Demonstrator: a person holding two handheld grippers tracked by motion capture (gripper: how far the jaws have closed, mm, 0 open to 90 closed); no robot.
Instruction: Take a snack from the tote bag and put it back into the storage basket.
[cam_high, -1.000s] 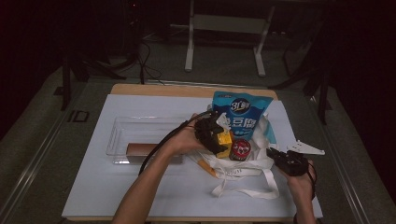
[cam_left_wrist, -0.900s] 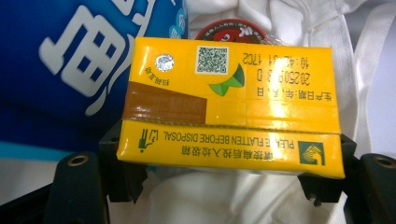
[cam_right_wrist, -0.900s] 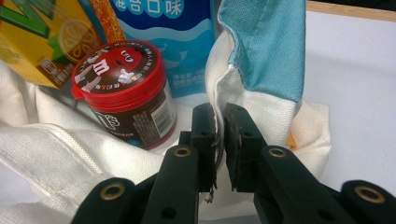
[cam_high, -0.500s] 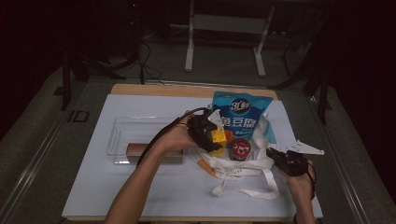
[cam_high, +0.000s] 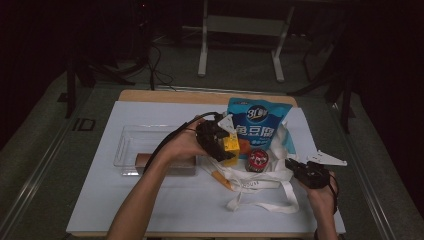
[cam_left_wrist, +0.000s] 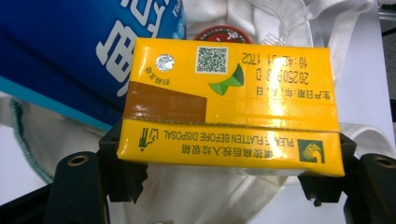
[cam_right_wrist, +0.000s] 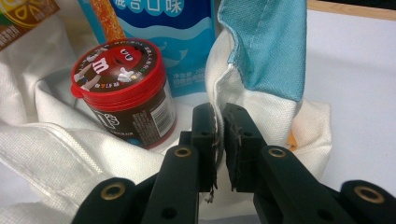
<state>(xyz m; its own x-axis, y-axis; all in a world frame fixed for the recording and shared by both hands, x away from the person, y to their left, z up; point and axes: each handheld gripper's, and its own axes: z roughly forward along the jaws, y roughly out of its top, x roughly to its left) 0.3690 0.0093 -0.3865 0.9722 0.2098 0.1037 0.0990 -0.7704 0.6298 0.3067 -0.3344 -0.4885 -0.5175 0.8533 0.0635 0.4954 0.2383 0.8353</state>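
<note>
The yellow carton (cam_left_wrist: 229, 105) is clamped between the left tool (cam_high: 216, 141) jaws, held above the white cloth bag (cam_high: 260, 177). Just beside it stand a red-lidded candy jar (cam_right_wrist: 122, 91) and a blue snack pouch (cam_high: 257, 125), close against the carton. The right tool (cam_right_wrist: 218, 140), jaws narrow, pinches the bag's rim. A clear tray (cam_high: 131, 145) lies left on the white desk (cam_high: 90, 200); the surrounding room is dark.

Yellow drink carton (cam_left_wrist: 229, 105) lying sideways above the white tote bag's (cam_right_wrist: 261, 93) pinched rim.
</note>
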